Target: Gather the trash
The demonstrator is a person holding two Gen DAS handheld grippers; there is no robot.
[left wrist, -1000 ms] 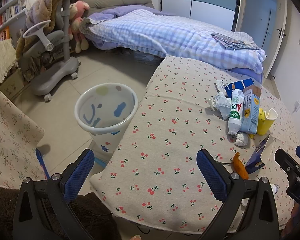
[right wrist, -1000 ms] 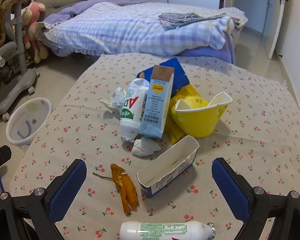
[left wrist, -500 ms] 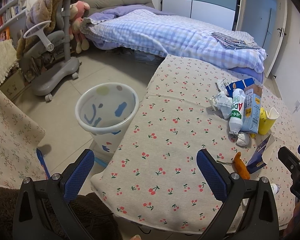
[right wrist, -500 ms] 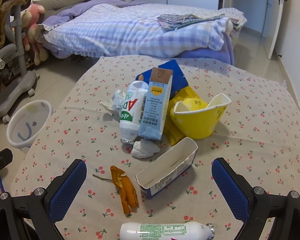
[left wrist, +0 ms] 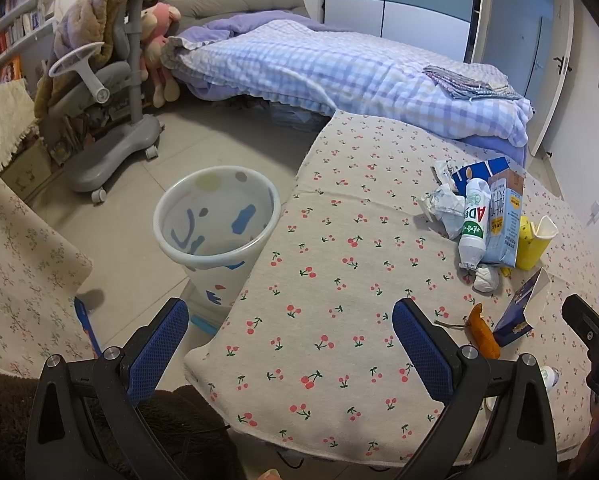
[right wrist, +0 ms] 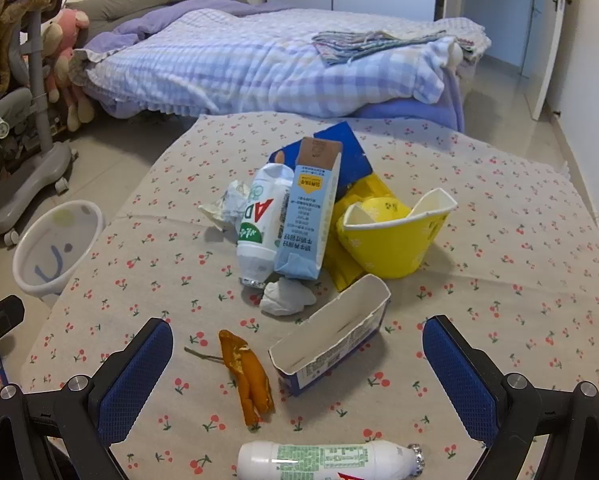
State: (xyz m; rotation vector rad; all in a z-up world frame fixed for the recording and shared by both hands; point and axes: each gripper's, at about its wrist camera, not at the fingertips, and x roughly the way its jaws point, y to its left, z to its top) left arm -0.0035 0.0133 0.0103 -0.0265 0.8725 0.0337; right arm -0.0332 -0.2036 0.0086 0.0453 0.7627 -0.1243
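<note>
Trash lies on a cherry-print table [right wrist: 499, 240]: a white bottle [right wrist: 261, 232], a light-blue carton [right wrist: 305, 216], a yellow paper cup [right wrist: 395, 240], an open box [right wrist: 331, 344], an orange peel [right wrist: 247, 376], a crumpled tissue [right wrist: 285, 300], and a second white bottle [right wrist: 327, 460] at the near edge. My right gripper [right wrist: 295, 364] is open and empty, just above the near bottle. My left gripper [left wrist: 291, 344] is open and empty over the table's left corner. A white wastebasket [left wrist: 215, 220] stands on the floor left of the table; it also shows in the right wrist view [right wrist: 55, 248].
A bed with a checked blue cover [left wrist: 339, 72] lies beyond the table. A grey wheeled chair [left wrist: 103, 120] draped with a brown blanket stands at the left. A floral cloth [left wrist: 15, 264] hangs at the near left. A door [right wrist: 547, 40] is at the far right.
Both grippers have drifted slightly back, so the trash pile looks a little farther away. Both stay open and empty.
</note>
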